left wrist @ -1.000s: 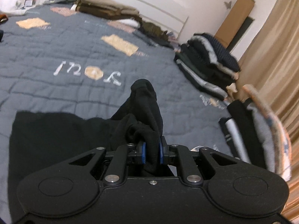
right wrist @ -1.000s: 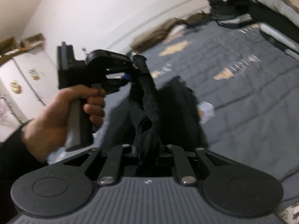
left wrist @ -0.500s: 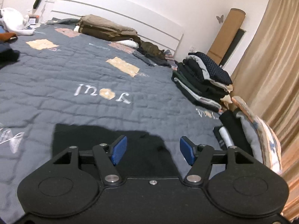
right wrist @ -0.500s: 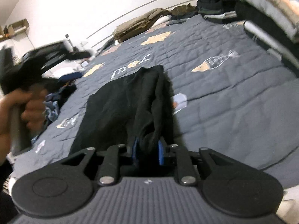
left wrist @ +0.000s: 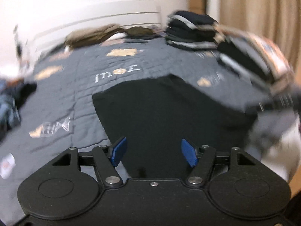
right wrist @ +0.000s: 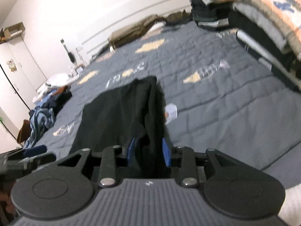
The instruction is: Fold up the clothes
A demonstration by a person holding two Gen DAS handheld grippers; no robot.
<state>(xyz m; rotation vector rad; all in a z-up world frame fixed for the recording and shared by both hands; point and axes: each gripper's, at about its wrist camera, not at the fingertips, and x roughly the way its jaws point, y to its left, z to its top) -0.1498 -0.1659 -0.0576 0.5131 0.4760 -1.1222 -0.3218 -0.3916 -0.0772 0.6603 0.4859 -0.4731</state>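
Observation:
A black garment (left wrist: 169,109) lies spread flat on the grey quilted bed (left wrist: 75,86). In the blurred left wrist view, my left gripper (left wrist: 153,141) hovers over the garment's near edge, open, with nothing between its blue pads (left wrist: 118,148). In the right wrist view, a raised fold of the same black garment (right wrist: 120,113) runs up between the pads of my right gripper (right wrist: 148,143). Its jaws are opening, and the cloth sits loosely in the gap.
Stacks of folded clothes (right wrist: 210,13) and a pile topped by a patterned piece (right wrist: 263,18) line the bed's right side. Brown clothes (right wrist: 135,32) lie by the headboard. A heap of unfolded clothes (right wrist: 41,118) sits at the left edge. Curtains (left wrist: 254,5) hang at the right.
My left gripper let go of the black cloth, opened wide and swung sideways with a roll. The garment dropped flat onto the quilt. My right jaws widened around the fold.

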